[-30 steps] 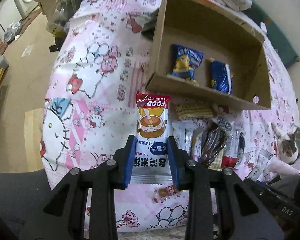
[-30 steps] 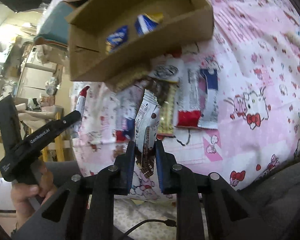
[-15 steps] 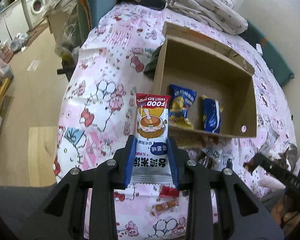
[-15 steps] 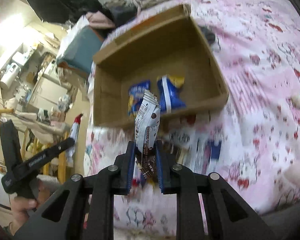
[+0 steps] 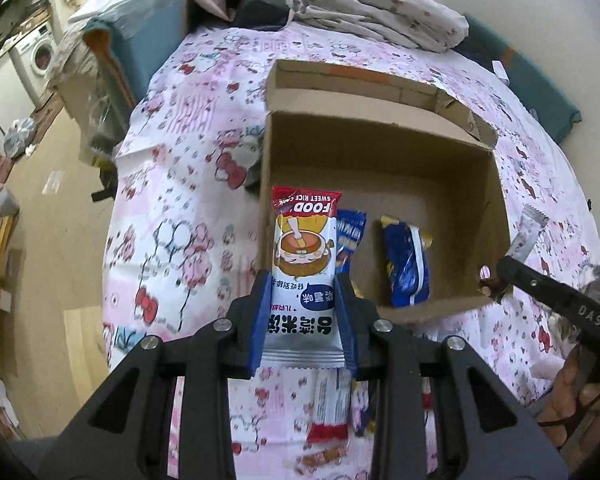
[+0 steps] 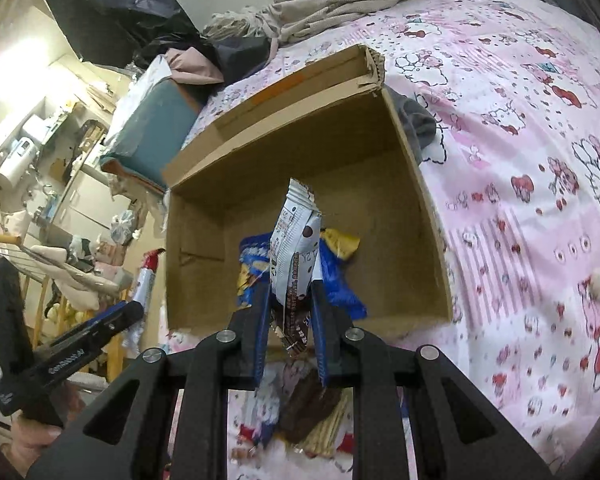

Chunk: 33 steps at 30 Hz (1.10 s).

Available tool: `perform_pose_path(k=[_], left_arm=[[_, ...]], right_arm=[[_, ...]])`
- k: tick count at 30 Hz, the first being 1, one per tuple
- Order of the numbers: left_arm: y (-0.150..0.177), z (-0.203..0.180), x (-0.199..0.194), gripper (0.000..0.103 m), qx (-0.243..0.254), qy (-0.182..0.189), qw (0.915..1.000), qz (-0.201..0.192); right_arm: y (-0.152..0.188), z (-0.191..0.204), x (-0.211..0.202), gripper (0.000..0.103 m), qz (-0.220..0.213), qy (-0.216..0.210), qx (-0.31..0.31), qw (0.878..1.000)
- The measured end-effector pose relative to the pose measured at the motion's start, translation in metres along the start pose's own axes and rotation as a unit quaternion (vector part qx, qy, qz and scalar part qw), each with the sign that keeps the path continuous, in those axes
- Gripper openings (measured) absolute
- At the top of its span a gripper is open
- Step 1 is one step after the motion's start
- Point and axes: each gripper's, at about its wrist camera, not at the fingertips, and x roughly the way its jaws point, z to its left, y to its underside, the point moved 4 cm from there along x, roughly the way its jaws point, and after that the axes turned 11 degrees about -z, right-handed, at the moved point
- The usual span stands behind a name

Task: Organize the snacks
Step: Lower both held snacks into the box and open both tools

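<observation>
While both claws carry snacks, these lines hold:
Rice cake pack (image 5: 303, 280): white wrapper, red band at the far end reading "FOOD" and "SWEET RICE CAKE", cartoon bowl in the middle, blue label and dark characters near the claw; print reads upside down from the left wrist view.
Rice cake axis: long axis runs straight out along the fingers, red end away, over the near left corner of the box (image 5: 380, 152).
Left claw (image 5: 303, 322): clamped on the pack's sides near its crimped end.
Dotted pack (image 6: 294, 256): white and brown wrapper with dark dots, crimped tip on top.
Dotted pack axis: lengthwise out of the claw, tip leaning slightly right, above the box's near wall.
Right claw (image 6: 288, 330): narrow, gripping the dotted pack's lower part.
Box: open cardboard, on the bed.
Blue bags (image 5: 406, 264): two, lying inside the box by its near wall.
Bed (image 5: 172, 184): pink cartoon-print sheet; more snacks (image 5: 330, 412) lie loose on it in front of the box.
</observation>
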Motion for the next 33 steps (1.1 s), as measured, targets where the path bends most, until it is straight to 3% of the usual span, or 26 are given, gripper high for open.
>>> perform_pose_path(k=[8,14,18,27,28,29,30,31,33], left_arm=[[-0.007,-0.009,0.037,0.027,0.011,-0.001,0.9999,-0.004],[0.000,-0.008,0.064,0.027,-0.002,0.007,0.9996,0.026],[-0.002,-0.008,0.067,0.027,0.011,-0.010,0.9998,0.014],[0.000,-0.017,0.067,0.029,0.016,0.022,0.9995,0.016],[0.001,-0.019,0.067,0.032,0.017,0.024,0.9994,0.018],[0.001,-0.021,0.066,0.043,0.021,0.024,0.9993,0.020],[0.001,-0.022,0.066,0.057,0.021,0.024,0.9993,0.020],[0.002,-0.023,0.064,0.062,0.021,0.024,0.9994,0.017],[0.002,-0.025,0.062,0.077,0.023,0.022,0.9994,0.014]], right_arm=[[-0.002,-0.009,0.024,0.021,0.021,0.011,0.000,1.000],[0.010,-0.015,0.042,0.021,0.055,0.031,-0.004,0.998],[0.014,-0.014,0.048,0.022,0.070,0.035,-0.011,0.997],[0.015,-0.011,0.057,0.024,0.081,0.030,0.000,0.996],[0.015,-0.011,0.057,0.025,0.082,0.030,0.001,0.996],[0.014,-0.011,0.057,0.028,0.081,0.029,0.002,0.996],[0.014,-0.012,0.056,0.037,0.080,0.027,0.003,0.996],[0.014,-0.012,0.055,0.052,0.078,0.024,0.005,0.997],[0.012,-0.010,0.050,0.067,0.065,0.018,0.007,0.998]])
